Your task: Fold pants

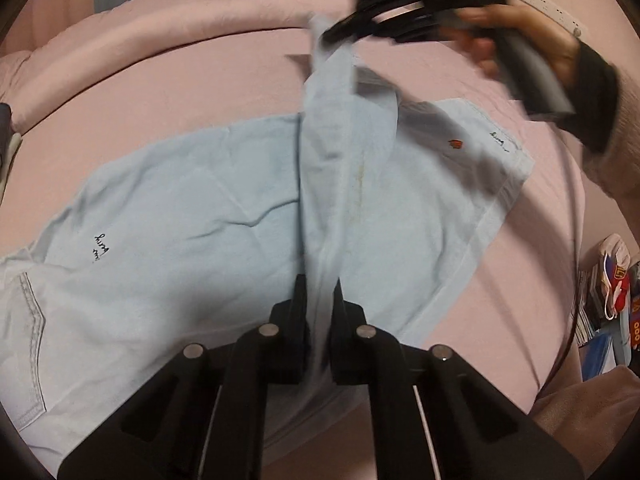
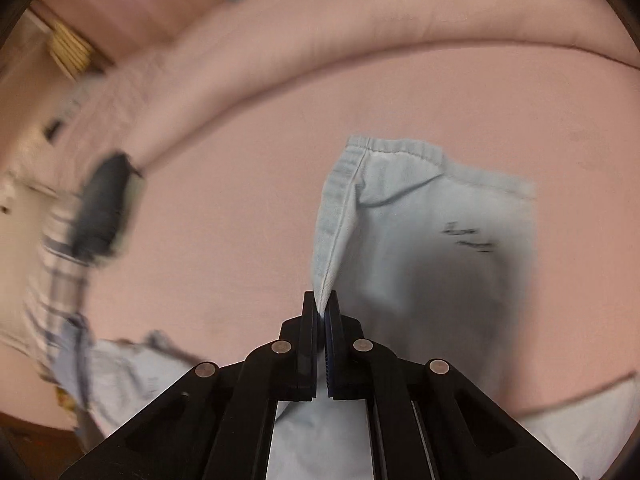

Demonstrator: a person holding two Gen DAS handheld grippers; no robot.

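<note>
Above the pink bed [image 1: 160, 92], light-blue pants [image 1: 180, 216] are clamped by the left hand-held gripper [image 1: 320, 292] and the right hand-held gripper [image 2: 324, 304].

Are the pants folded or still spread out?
Partly folded: the light blue pants lie spread on the pink bed, one edge lifted by both grippers.
</note>
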